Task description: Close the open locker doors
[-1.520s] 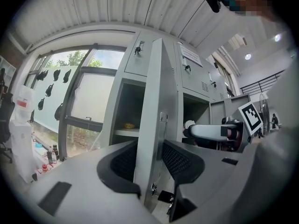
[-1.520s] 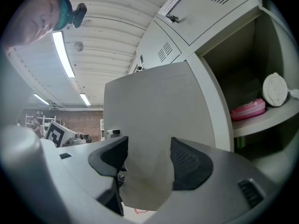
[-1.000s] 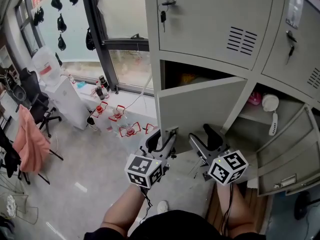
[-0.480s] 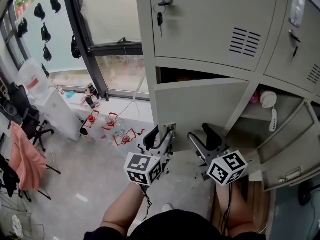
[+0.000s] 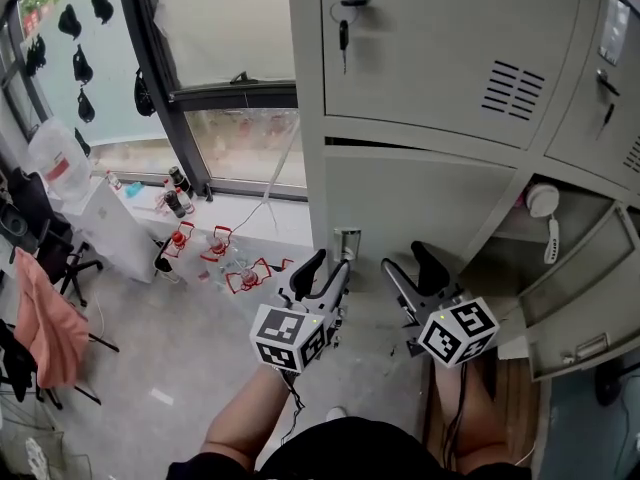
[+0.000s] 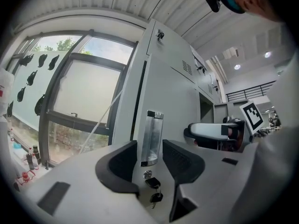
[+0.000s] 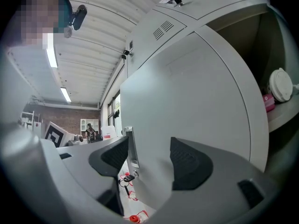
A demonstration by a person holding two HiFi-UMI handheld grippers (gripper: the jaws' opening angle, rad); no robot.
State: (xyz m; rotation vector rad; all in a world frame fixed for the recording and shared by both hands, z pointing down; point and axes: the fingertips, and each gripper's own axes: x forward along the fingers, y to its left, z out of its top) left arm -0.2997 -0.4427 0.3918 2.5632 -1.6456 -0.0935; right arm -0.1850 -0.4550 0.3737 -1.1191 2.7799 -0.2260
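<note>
The lower locker door [image 5: 420, 203] sits almost flush with its frame. Our left gripper [image 5: 328, 266] has its jaws apart, framing the handle [image 6: 152, 136] without pinching it. Our right gripper [image 5: 405, 260], jaws also spread and empty, faces the panel. Another door [image 5: 575, 313] hangs open at right.

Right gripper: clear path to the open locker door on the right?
Probably yes. The right gripper, jaws apart and holding nothing, sits at the nearly shut door. The open door hangs to its right, with nothing visible between them.
</note>
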